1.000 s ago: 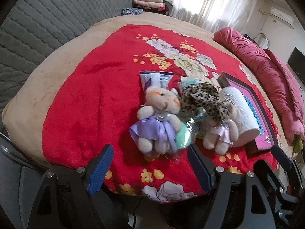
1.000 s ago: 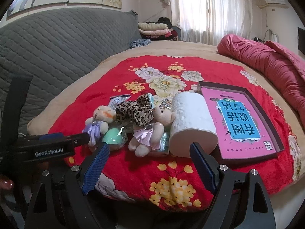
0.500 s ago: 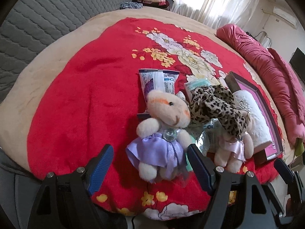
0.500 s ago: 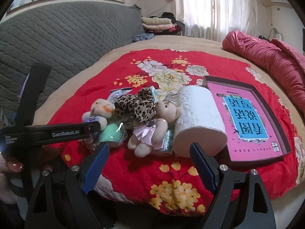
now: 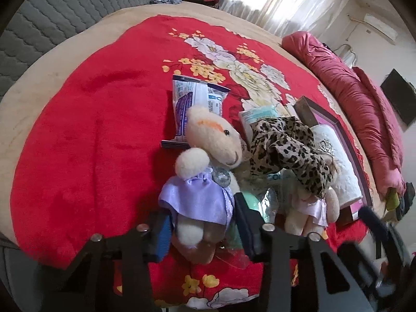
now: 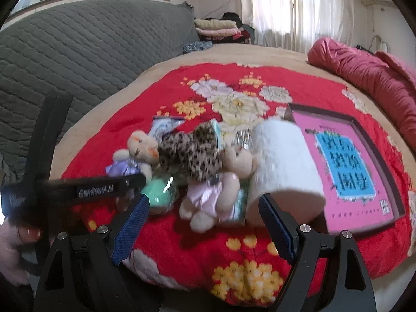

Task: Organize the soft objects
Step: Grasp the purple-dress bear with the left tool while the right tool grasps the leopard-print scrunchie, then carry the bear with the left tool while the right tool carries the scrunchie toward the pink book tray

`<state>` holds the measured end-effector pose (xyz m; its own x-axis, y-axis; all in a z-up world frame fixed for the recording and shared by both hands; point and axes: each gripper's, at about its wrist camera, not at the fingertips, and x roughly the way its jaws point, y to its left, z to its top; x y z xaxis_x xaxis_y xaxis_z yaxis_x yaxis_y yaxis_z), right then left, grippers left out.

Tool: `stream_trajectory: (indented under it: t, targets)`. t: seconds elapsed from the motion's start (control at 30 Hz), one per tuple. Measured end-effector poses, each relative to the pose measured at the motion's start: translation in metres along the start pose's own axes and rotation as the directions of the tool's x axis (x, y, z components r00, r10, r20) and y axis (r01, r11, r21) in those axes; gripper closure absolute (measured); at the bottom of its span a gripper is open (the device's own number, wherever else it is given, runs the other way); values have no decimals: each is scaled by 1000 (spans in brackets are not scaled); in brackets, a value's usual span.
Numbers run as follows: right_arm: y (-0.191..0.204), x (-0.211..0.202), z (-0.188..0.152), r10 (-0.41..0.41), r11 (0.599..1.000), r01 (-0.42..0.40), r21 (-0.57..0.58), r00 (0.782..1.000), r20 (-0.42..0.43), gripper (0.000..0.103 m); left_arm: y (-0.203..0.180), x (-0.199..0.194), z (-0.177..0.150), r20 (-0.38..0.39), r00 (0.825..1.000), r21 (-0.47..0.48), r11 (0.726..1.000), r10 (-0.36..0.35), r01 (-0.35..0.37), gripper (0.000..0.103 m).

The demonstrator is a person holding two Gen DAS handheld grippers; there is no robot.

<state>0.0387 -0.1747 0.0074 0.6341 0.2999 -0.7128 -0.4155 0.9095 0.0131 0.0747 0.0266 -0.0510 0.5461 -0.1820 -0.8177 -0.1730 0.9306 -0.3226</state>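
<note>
The left gripper (image 5: 201, 227) is the one in play: its two blue-padded fingers stand on either side of the lower body of the bear in the purple dress (image 5: 200, 179), which lies at the near left end of the pile on the red floral blanket (image 5: 91, 135) covering the bed. The jaws are drawn in narrow around the bear's legs and skirt hem, though whether the pads are truly pressing the plush cannot be told from here. The bear's long axis runs away from this gripper, feet nearest, head pointing far and leaning right against the leopard-print toy (image 5: 288, 150). So the bear lies straight ahead along the fingers, and the likely next move is a firm pinch and a lift up and back toward the near edge. The right gripper (image 6: 204, 225) hangs wide and empty, low over the near edge of the blanket, facing the bear in the pink dress (image 6: 215, 182) and the white paper roll (image 6: 283, 166) just to its right. It is clearly farther from the purple bear. A mint-green wrapped item (image 6: 160, 189) sits touching the purple bear's right side and could drag along when it rises.
</note>
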Motion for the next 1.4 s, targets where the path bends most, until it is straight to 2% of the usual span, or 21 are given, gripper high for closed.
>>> stream_trajectory:
  t: [0.1, 0.2, 0.47, 0.63, 0.67, 0.7, 0.8, 0.9, 1.1, 1.3, 1.4]
  targets:
    - [3, 5, 14, -25, 999, 26, -32, 999, 28, 16, 2, 0, 0, 6, 1000, 8, 1000, -18, 18, 69]
    - [8, 16, 31, -43, 996, 46, -80, 998, 40, 16, 11, -2, 0, 8, 998, -19, 998, -68, 68, 71]
    - [31, 77, 54, -81, 963, 59, -264, 994, -76, 16, 28, -7, 2, 28, 987, -60, 985, -158, 160, 73]
    - [38, 100, 53, -131, 941, 92, -325, 986, -100, 17, 38, -14, 3, 55, 978, -83, 975, -202, 206, 74]
    - [38, 104, 52, -139, 936, 98, -338, 985, -101, 22, 40, -16, 3, 59, 977, -83, 974, -204, 209, 74]
    - [38, 108, 52, -133, 934, 88, -345, 985, -109, 35, 41, -16, 3, 59, 977, -82, 975, -203, 207, 74]
    - [37, 116, 51, -112, 931, 56, -361, 984, -138, 63, 42, -13, 4, 53, 978, -85, 975, -202, 206, 74]
    - [31, 113, 52, -52, 943, 7, -331, 990, -127, 79, 41, -10, 3, 44, 980, -79, 977, -196, 199, 74]
    - [16, 89, 54, 13, 966, -26, -258, 999, -49, 85, 38, -11, 2, 53, 979, -70, 978, -195, 198, 76]
    - [10, 55, 56, 45, 973, -32, -228, 998, 53, 85, 36, -25, 0, 119, 971, -44, 975, -209, 216, 76]
    - [8, 42, 56, 54, 975, -36, -218, 996, 77, 85, 29, -34, 0, 143, 967, -17, 977, -210, 214, 76]
